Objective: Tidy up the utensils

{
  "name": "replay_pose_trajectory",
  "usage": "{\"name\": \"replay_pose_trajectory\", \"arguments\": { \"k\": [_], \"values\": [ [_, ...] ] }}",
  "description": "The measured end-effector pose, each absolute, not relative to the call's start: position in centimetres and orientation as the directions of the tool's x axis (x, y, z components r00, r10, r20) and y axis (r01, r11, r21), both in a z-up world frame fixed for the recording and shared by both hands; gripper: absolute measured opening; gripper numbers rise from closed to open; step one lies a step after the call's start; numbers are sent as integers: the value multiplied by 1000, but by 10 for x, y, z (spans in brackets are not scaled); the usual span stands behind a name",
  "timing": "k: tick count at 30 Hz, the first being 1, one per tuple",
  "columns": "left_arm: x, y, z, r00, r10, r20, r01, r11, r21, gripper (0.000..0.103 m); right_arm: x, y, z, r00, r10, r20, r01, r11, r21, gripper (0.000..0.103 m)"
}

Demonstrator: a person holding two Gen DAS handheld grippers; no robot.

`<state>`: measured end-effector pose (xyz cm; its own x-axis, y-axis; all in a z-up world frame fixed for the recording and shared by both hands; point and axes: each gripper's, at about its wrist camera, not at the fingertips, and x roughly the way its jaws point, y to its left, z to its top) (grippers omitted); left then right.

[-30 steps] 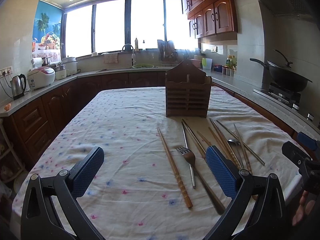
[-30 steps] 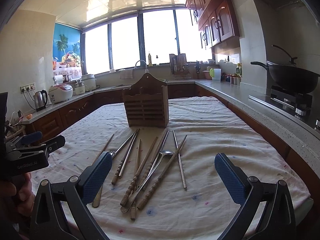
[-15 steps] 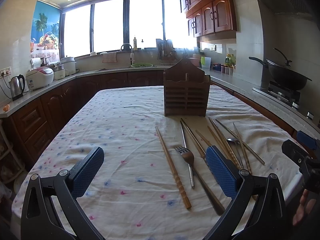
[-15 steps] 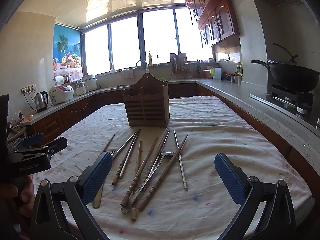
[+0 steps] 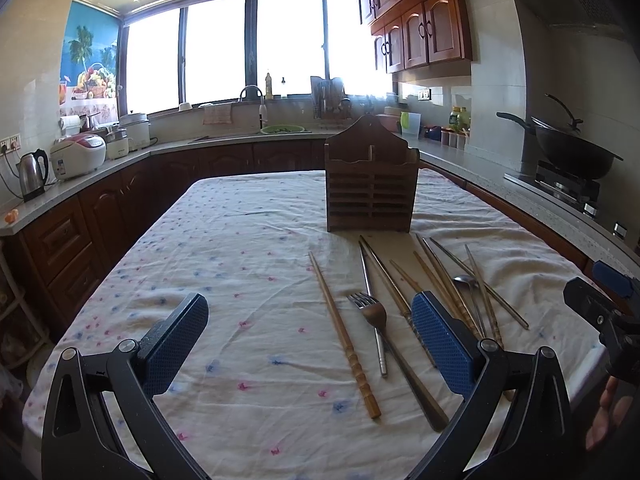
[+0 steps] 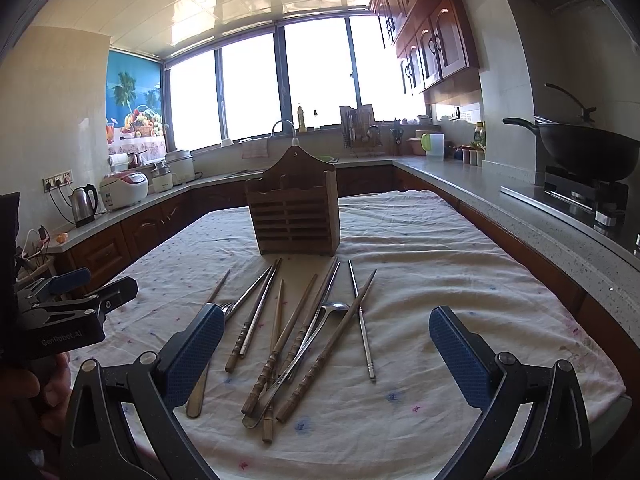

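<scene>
The left gripper [image 5: 310, 332] hovers wide open and empty over the near left tablecloth [image 5: 224, 248]. Chopsticks [image 6: 298, 322], a fork [image 5: 370, 312] and a spoon [image 6: 316, 336] lie scattered before the wooden holder [image 6: 295, 218]. The right gripper [image 6: 326, 342] is wide open, empty, above them.

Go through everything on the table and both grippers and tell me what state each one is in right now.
Left gripper: open, holding nothing.
Right gripper: open, holding nothing.
Wooden utensil holder: upright, nothing visible sticking out of it.
Fork: lying flat on the cloth, tines toward the holder.
Spoon: lying flat among the chopsticks.
Chopsticks: scattered loose, some crossing.
Tablecloth: spread out, wrinkled.
</scene>
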<state>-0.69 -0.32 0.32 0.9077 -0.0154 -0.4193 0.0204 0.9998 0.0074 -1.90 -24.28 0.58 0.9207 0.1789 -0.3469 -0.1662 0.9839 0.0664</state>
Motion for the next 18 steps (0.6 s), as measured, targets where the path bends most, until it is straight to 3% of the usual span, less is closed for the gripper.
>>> {"name": "replay_pose_trajectory", "arguments": {
  "k": [15, 18],
  "values": [
    [33, 11, 4, 832, -59, -551, 16, 996, -82, 103, 8, -251, 11, 876, 210, -434, -167, 976, 137, 102],
    [45, 9, 1, 796, -99, -597, 41, 993, -109, 100, 19, -252, 11, 853, 237, -466, -180, 970, 164, 97]
  ]
}}
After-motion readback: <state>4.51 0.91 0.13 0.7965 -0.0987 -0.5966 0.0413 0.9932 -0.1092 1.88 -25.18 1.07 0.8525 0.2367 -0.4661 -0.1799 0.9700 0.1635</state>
